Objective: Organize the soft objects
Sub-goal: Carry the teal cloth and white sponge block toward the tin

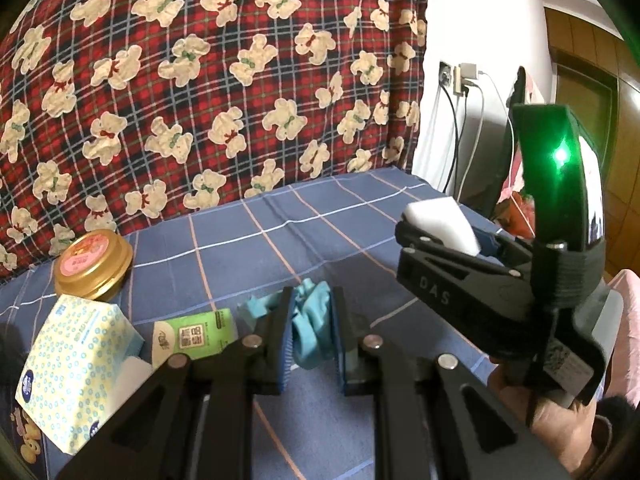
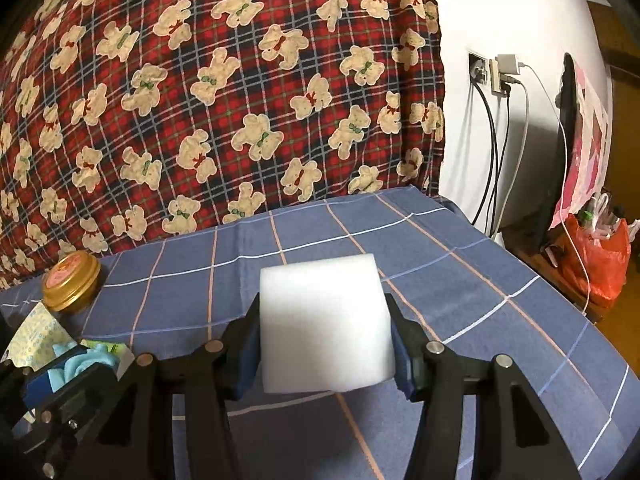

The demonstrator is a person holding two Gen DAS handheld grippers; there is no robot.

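The left gripper point(image 1: 312, 332) is clamped on a crumpled blue cloth point(image 1: 310, 320), its pads pressed in from both sides so the soft folds bunch between them; the right gripper point(image 2: 326, 344) is clamped on a white sponge block point(image 2: 324, 324), gripped across its flat sides, which seems the surest hold on a block that would squash elsewhere.

Taking the gold tin point(image 1: 94, 264) as landmark: it sits on the blue checked sheet point(image 1: 280, 240) against the teddy-bear blanket point(image 1: 200, 80); a dotted tissue pack point(image 1: 74, 372) lies just in front of it, touching or nearly so; a green tissue packet point(image 1: 196, 332) lies near it, in front and to the right; the cloth is held further right of the tin; the sponge is well apart from it, far to the right and raised off the sheet.

Both soft things appear lifted for carrying, probably toward the cluster by the tin; where they belong I cannot tell.
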